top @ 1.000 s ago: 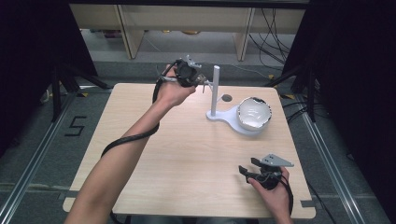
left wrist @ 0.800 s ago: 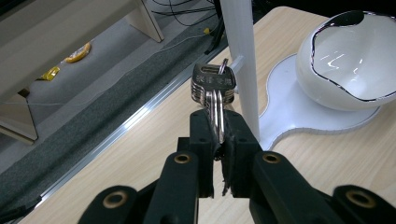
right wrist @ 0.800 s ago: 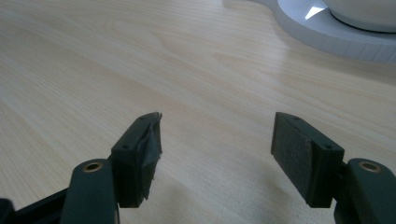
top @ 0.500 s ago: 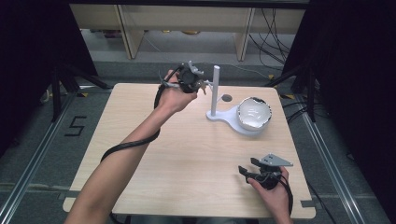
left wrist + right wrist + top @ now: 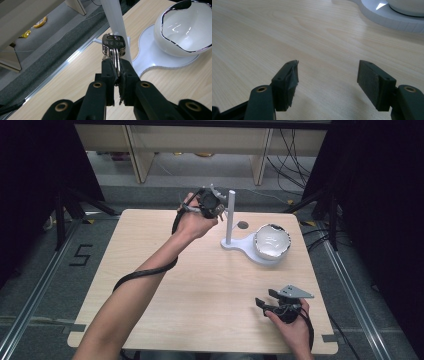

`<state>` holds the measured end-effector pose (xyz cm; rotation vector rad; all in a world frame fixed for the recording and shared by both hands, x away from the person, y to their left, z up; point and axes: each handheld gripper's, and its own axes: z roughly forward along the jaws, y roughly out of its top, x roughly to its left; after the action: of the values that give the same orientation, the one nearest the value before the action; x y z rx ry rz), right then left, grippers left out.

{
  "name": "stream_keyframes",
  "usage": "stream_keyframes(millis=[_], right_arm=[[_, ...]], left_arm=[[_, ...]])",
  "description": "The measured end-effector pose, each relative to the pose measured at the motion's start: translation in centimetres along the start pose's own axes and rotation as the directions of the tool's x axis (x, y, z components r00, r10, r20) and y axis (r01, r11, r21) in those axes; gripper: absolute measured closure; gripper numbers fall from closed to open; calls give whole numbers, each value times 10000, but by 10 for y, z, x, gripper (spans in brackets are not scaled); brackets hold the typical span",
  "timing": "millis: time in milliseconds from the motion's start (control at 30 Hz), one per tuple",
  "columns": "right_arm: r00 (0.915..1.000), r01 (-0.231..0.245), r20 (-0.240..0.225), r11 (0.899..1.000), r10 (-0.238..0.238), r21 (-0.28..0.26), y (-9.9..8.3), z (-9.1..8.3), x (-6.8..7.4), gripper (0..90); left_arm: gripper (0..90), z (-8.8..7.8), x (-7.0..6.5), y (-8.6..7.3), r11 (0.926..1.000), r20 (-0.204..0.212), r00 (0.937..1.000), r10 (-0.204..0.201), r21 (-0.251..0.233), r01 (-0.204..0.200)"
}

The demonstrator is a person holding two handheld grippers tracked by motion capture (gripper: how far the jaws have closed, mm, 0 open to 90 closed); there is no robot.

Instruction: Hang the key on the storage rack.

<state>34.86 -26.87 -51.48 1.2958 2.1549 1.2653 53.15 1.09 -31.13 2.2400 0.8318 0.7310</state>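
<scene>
My left gripper [image 5: 116, 67] is shut on a bunch of silver keys [image 5: 114, 47], whose heads stick up above the jaws. It is held in the air right beside the white upright post [image 5: 230, 216] of a white stand [image 5: 243, 245]; in the left gripper view the post [image 5: 115, 18] rises just behind the keys. A white bowl with a dark rim [image 5: 272, 241] sits on the stand's base, also seen as the bowl [image 5: 183, 30] to the right. My right gripper [image 5: 263, 305] rests low at the table's front right, open, with bare wood between its pads [image 5: 288, 82].
The light wooden table [image 5: 165, 285] has a small dark hole [image 5: 242, 225] behind the stand. Beyond the far edge lies grey floor with cables and shelf legs. The left gripper's black cable [image 5: 145, 272] trails across the table's left half.
My left gripper has carried the keys to the right, closer to the white post. The right gripper has stayed where it was.
</scene>
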Motion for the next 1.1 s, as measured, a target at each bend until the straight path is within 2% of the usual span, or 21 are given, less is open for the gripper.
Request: stream_keyframes(millis=[67, 100, 200, 333, 467, 533, 600, 667, 700, 800, 833, 867, 900, 933, 1000, 1033, 1067, 1100], right_arm=[[10000, -21, 24, 10000, 21, -8, 0, 0, 0, 341], [9997, 236, 15, 9997, -235, -93, 0, 1, -2, 341], [9999, 104, 32, 9999, -104, -61, 0, 0, -1, 341], [9996, 295, 15, 9995, -295, -113, 0, 0, -3, 341], [9998, 195, 77, 9997, -194, -113, 0, 1, -1, 341], [10000, 54, 3, 9999, -54, -101, 0, -1, -1, 341], [9999, 106, -38, 9999, -107, -130, 0, -1, -1, 340], [9998, 182, 12, 9996, -182, -215, 0, -1, -2, 340], [9999, 82, -62, 9999, -82, -123, 0, -1, -2, 340], [9998, 211, 14, 9996, -211, -181, 0, 0, -2, 340], [10000, 8, -12, 9999, -8, -169, -1, -1, 0, 340], [10000, 8, -12, 9999, -8, -169, -1, -1, 0, 340], [9996, 296, 49, 9993, -295, -216, 0, -1, -3, 340], [10000, 8, 27, 9998, -8, -204, -1, -2, 0, 340], [9999, 143, 67, 9998, -142, -157, 0, -2, -1, 340], [9999, 139, 68, 9998, -137, -161, 0, -2, -1, 340], [9999, 140, 69, 9998, -139, -149, 0, -2, -1, 341], [9999, 150, 42, 9998, -149, -162, 0, -2, -1, 341]], left_arm=[[827, 1, 0, -1, 9999, -11, 10000, -58, -115, 58], [828, 1, 0, -1, 9999, 5, 10000, -57, -111, 57], [827, 2, 0, -1, 9998, 12, 10000, -3, -181, 3], [831, 5, 0, 0, 9997, 61, 10000, 55, -254, -54], [846, 9, -3, 1, 9996, 79, 9998, 159, -226, -157], [822, 11, -3, 0, 9991, 48, 10000, 70, -411, -68], [786, 9, -2, 0, 9989, 25, 10000, 12, -476, -11], [764, 7, -3, -2, 9972, 85, 9999, -58, -748, 65], [753, 5, -2, -2, 9968, 92, 10000, -12, -798, 19], [703, -2, 0, -6, 9946, 185, 9998, -11, -1039, 30], [655, -4, 1, -8, 9935, 197, 9998, -33, -1134, 55], [655, -7, 3, -11, 9917, 262, 9996, -66, -1285, 99], [626, -10, 5, -14, 9897, 366, 9992, -144, -1421, 195], [566, -13, 7, -18, 9869, 512, 9983, -264, -1576, 342], [532, -18, 10, -28, 9792, 793, 9957, -487, -1926, 632], [480, -20, 12, -34, 9762, 852, 9946, -596, -2032, 760], [459, -26, 16, -46, 9713, 736, 9955, -595, -2256, 747], [443, -26, 16, -46, 9713, 736, 9955, -595, -2256, 747]])
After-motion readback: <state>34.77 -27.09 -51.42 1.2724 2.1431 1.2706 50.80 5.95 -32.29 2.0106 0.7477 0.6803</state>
